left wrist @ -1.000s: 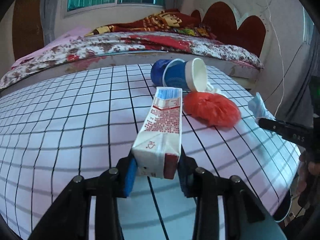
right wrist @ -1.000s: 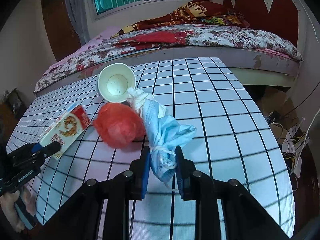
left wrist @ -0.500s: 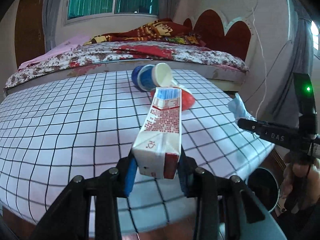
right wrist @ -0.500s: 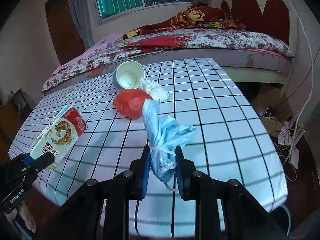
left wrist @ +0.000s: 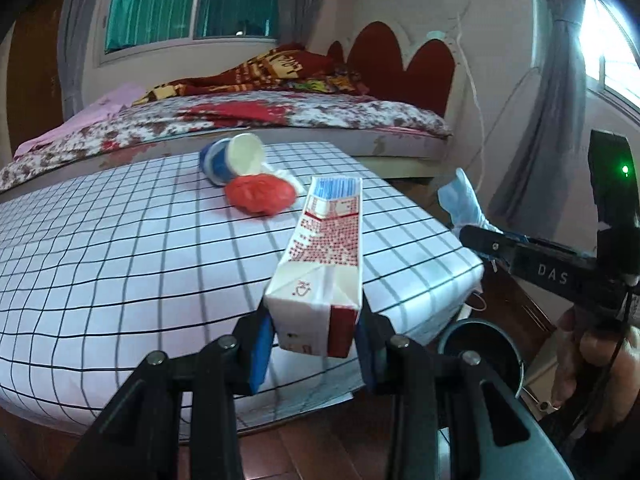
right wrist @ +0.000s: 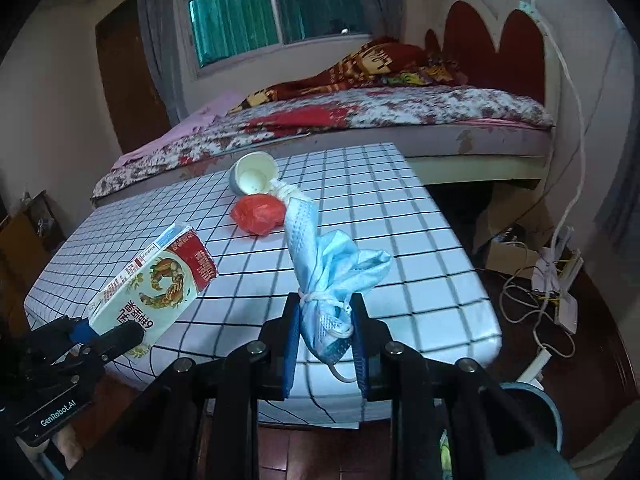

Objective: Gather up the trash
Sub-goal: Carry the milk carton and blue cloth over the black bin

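Gripping the carton (left wrist: 320,276), the left hand-held gripper (left wrist: 316,336) hung past the bench (left wrist: 120,264); the right hand-held gripper (right wrist: 326,340) pinched a limp mask (right wrist: 328,268), which risked snagging or slipping short of the bin (left wrist: 480,344).

One carton (left wrist: 320,276), one face mask (right wrist: 332,280), one paper cup (left wrist: 234,158), one red bag (left wrist: 260,194), one white wad (right wrist: 286,192), one bin (left wrist: 480,344).

Red-and-white carton (left wrist: 320,280) held off the worktop, pointing away. Crumpled blue face mask (right wrist: 328,276) held upright, tied with its strap. On the worktop (left wrist: 120,240): tipped paper cup (left wrist: 234,158), red bag (left wrist: 260,194), white tissue (left wrist: 290,180), all touching.
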`<state>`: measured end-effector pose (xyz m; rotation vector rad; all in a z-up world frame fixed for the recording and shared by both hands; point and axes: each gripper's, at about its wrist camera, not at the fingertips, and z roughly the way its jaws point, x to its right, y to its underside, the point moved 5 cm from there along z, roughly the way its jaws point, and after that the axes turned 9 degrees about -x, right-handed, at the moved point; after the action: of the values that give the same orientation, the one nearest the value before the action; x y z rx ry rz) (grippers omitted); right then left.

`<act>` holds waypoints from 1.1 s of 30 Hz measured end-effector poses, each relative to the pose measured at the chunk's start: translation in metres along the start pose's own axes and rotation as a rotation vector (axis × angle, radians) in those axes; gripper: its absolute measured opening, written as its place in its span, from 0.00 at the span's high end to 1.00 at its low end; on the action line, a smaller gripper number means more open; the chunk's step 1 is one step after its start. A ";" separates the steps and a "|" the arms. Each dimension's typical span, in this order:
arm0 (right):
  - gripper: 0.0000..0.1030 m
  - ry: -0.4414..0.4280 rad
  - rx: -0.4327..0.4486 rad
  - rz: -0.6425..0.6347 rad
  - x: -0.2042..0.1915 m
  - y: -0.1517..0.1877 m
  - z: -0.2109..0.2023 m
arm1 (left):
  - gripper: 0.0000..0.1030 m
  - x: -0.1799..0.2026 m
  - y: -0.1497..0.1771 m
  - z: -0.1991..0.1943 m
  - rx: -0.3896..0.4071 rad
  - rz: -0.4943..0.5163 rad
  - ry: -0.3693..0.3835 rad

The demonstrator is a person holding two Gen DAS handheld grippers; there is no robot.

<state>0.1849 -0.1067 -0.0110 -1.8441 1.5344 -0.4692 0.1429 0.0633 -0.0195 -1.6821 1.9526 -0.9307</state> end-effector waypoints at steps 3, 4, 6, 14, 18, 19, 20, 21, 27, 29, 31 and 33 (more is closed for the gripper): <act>0.75 0.016 0.012 0.026 0.018 0.008 -0.013 | 0.64 0.021 0.000 0.001 0.003 0.040 0.016; 0.75 0.021 0.016 0.034 0.023 0.011 -0.017 | 0.64 0.026 0.000 0.001 0.003 0.051 0.021; 0.75 0.035 0.024 0.050 0.035 0.016 -0.024 | 0.64 0.038 0.002 0.003 -0.001 0.072 0.036; 0.75 0.100 0.037 0.121 0.087 0.033 -0.050 | 0.64 0.082 0.005 0.012 -0.014 0.132 0.104; 0.75 0.131 0.039 0.144 0.107 0.040 -0.062 | 0.64 0.104 0.007 0.014 -0.016 0.161 0.136; 0.75 0.137 0.040 0.150 0.112 0.043 -0.065 | 0.64 0.109 0.007 0.015 -0.017 0.172 0.141; 0.75 0.142 0.041 0.153 0.115 0.045 -0.067 | 0.64 0.114 0.008 0.015 -0.019 0.182 0.145; 0.75 0.152 0.041 0.156 0.120 0.048 -0.070 | 0.64 0.121 0.009 0.017 -0.023 0.196 0.154; 0.75 0.177 0.024 0.189 0.148 0.070 -0.077 | 0.64 0.149 0.020 0.030 -0.071 0.250 0.211; 0.75 0.190 0.015 0.191 0.157 0.078 -0.078 | 0.64 0.158 0.026 0.036 -0.090 0.276 0.227; 0.75 0.193 0.002 0.195 0.166 0.088 -0.078 | 0.64 0.172 0.034 0.043 -0.112 0.320 0.233; 0.75 0.207 -0.017 0.193 0.176 0.100 -0.076 | 0.64 0.182 0.041 0.050 -0.132 0.345 0.248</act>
<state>0.1054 -0.3032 -0.0531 -1.6810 1.8393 -0.5704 0.1123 -0.1228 -0.0612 -1.2796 2.4182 -0.9281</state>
